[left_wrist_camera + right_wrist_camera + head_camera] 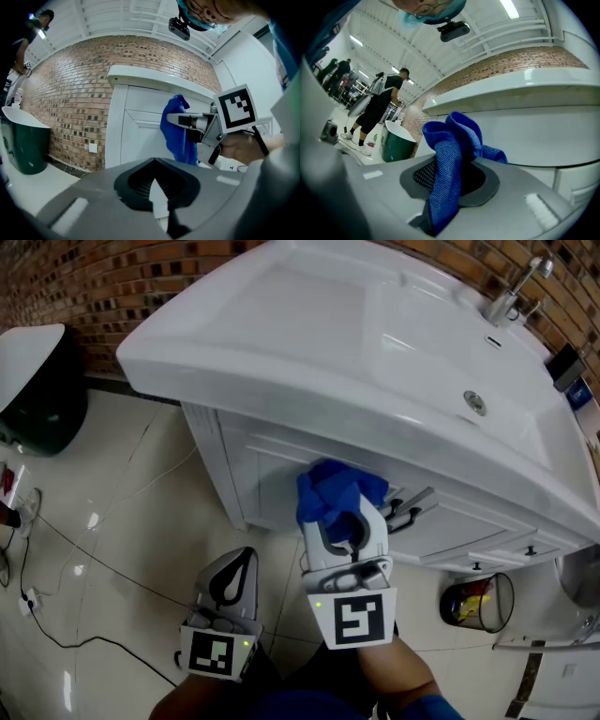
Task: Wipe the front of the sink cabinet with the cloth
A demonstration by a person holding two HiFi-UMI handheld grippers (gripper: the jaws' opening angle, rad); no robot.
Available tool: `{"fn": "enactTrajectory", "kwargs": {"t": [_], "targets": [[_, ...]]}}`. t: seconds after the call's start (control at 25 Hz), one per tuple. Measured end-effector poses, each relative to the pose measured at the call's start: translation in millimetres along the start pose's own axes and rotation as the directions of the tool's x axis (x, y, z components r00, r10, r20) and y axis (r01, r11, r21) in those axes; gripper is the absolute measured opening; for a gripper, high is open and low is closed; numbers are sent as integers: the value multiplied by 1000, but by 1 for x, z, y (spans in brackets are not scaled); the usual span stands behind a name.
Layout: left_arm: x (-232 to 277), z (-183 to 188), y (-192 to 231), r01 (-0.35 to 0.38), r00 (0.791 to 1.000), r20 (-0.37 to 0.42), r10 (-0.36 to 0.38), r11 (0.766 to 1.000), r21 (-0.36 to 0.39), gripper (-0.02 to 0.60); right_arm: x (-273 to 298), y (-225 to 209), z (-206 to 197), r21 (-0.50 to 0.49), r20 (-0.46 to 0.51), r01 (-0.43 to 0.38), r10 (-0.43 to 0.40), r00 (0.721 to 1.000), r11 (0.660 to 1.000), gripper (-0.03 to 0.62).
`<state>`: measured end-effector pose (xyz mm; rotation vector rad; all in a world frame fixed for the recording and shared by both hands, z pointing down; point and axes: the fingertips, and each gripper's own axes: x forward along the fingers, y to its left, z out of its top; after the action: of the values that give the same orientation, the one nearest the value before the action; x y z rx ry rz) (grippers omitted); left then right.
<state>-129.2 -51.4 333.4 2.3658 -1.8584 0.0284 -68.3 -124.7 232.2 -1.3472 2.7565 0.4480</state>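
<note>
The left tongs (246,554) sit low, closed on nothing, back from the cabinet front (255,474). The right tongs (345,526) are nearer, clamped on the blue cloth (328,491), which is bunched straight ahead against or just off the panel.

A bunched blue woven cloth (333,493) is held in the jaws of the right gripper (343,519) and is seen against the white panelled front of the sink cabinet (258,470), just beneath the overhanging white ceramic basin (309,324). The left gripper (236,563) is held lower, apart from the cabinet, over the pale tiled floor (112,493), its jaws brought together. A small mesh waste bin (480,601) is seen at the right.
</note>
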Motion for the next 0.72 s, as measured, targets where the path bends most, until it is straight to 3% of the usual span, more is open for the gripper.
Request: {"fn": "enactTrajectory", "kwargs": {"t": [0.28, 0.44, 0.6, 0.72], "targets": [[-22, -12, 24, -57, 998, -29, 57, 998, -22, 6, 48, 68, 8, 16, 45, -151, 150, 988, 988, 106], [-35, -12, 41, -102, 995, -24, 101, 995, -22, 6, 65, 107, -9, -85, -73, -265, 259, 963, 960, 106], [-46, -10, 52, -129, 991, -23, 129, 991, -18, 6, 81, 131, -16, -87, -72, -295, 289, 955, 952, 106], [-54, -18, 59, -128, 989, -65, 129, 991, 26, 6, 91, 140, -24, -86, -80, -293, 287, 955, 952, 106]]}}
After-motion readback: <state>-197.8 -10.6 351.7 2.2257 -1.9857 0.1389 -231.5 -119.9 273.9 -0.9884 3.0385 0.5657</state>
